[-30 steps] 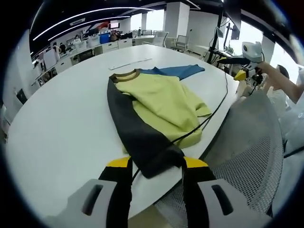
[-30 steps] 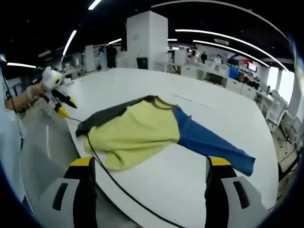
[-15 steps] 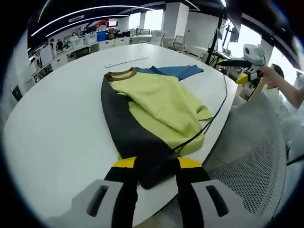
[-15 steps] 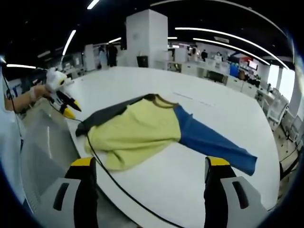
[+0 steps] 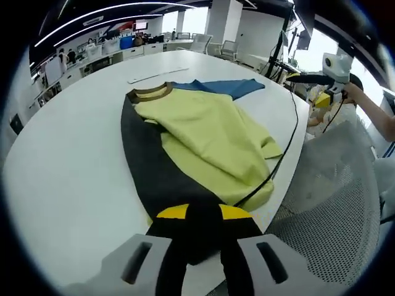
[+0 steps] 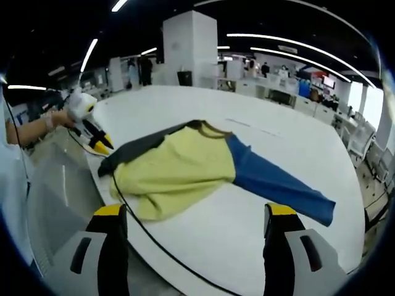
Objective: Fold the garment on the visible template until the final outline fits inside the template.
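A long-sleeved garment lies flat on the white table (image 5: pixel 68 160). Its body (image 5: pixel 210 132) is yellow-green, its collar (image 5: pixel 150 92) brown, one sleeve dark (image 5: pixel 148 172), the other blue (image 5: pixel 222 86). My left gripper (image 5: pixel 203 213) hangs over the dark sleeve's cuff, jaws drawn close but still apart. From the right gripper view the same gripper (image 6: pixel 99 143) sits just short of that cuff (image 6: pixel 110 166). My right gripper (image 6: pixel 196 213) stands wide open above the table's near edge, with nothing between its jaws. The blue sleeve (image 6: pixel 278 185) stretches out to the right.
A black cable (image 5: pixel 279 159) runs along the table edge and over the garment's hem (image 6: pixel 133 216). A grey mesh chair (image 5: pixel 327 203) stands against the table. A thin pale strip (image 5: pixel 157 77) lies beyond the collar. Office desks and chairs fill the background.
The left gripper's jaws have narrowed and moved forward over the dark sleeve's cuff. The right gripper stays wide open and has barely moved.
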Demonstrator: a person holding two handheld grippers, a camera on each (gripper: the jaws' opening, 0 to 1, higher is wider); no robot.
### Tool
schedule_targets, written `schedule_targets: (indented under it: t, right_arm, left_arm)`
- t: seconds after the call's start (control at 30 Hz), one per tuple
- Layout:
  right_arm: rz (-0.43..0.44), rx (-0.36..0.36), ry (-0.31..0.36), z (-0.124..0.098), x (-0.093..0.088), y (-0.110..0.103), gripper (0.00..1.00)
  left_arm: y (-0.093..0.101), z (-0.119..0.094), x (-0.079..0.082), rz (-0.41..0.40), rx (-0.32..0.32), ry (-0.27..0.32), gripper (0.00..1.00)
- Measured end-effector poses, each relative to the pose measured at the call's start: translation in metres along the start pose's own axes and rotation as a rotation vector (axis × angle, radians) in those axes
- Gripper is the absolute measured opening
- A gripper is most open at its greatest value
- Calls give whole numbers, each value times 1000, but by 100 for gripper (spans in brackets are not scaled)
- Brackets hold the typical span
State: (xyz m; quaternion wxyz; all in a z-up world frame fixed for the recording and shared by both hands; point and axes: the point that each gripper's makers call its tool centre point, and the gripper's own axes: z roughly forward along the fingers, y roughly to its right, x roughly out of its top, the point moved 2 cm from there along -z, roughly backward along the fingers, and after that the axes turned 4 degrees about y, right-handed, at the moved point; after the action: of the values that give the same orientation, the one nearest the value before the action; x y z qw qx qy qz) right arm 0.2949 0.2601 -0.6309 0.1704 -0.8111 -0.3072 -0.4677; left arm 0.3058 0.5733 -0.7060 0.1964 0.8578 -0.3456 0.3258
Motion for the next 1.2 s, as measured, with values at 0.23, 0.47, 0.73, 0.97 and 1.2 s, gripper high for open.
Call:
schedule_targets:
  t: [0.23,0.47,0.73,0.97,1.2]
  right_arm:
    - [6,-5,0,-2,-2,4,90]
    - [9,-2,-1,-2,-4,5,89]
    - [10,-11,3,-3,-4,7,90]
    - [14,-14,2,-4,-7,7,90]
    - [20,-20,5,-6,-8,8,89]
  left_arm:
    - [2,12,-3,57,-10,-58,16]
    - [-4,22,-2,139,-34,-131,21]
    - [1,37,-6,293,-86,-267,26]
    - [5,34,-9,326,-144,-337,29]
    - [13,29,-12,361,-156,-359,30]
